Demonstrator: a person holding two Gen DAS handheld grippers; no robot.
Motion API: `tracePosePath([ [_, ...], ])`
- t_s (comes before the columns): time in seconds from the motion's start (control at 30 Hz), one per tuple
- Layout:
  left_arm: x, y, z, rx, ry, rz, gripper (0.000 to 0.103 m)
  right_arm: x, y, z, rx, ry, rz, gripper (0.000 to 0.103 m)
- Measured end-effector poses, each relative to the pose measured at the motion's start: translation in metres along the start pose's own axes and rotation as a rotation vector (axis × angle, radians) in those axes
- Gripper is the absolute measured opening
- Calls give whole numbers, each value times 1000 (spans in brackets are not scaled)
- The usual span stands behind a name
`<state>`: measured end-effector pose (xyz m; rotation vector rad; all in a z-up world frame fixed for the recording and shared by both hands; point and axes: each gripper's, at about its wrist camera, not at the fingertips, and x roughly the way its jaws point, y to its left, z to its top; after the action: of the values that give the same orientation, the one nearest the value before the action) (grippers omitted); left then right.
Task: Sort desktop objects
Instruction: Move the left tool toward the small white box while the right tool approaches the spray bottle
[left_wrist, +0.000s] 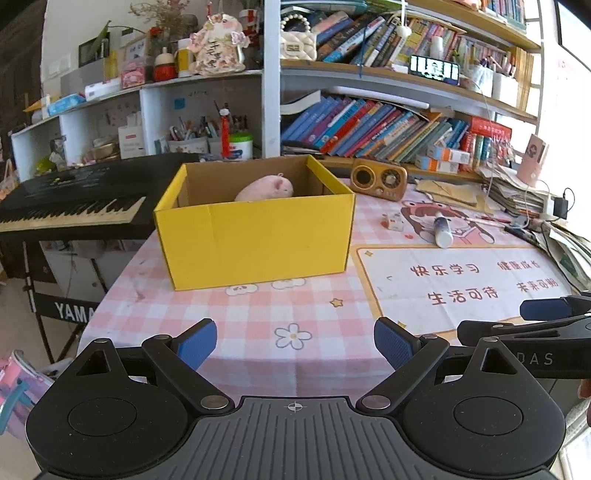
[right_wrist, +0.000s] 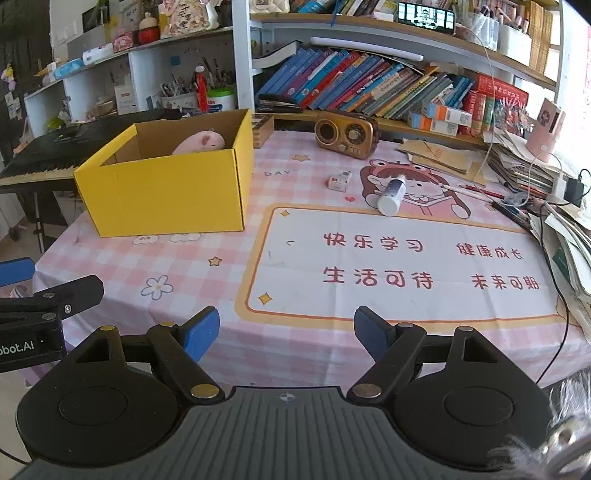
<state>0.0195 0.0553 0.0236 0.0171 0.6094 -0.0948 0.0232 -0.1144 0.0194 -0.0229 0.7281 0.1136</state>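
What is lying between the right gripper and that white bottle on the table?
Nothing visible. Only bare tablecloth separates the right gripper, its jaws empty and opening, from the white bottle, which lies on its side. A small white box sits off to the bottle's left, clear of the way.

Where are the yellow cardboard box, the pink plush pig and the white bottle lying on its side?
yellow cardboard box (right_wrist: 166, 195), right wrist view, middle of its front wall.
pink plush pig (left_wrist: 266, 188), left wrist view, its back above the box rim.
white bottle (right_wrist: 392, 194), right wrist view, mid-body.
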Motion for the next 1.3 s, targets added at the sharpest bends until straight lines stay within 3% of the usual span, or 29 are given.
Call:
tracePosePath([
  [1.3, 33, -79, 15, 83, 40, -95, 94, 4, -79, -3, 89, 35, -85, 81],
])
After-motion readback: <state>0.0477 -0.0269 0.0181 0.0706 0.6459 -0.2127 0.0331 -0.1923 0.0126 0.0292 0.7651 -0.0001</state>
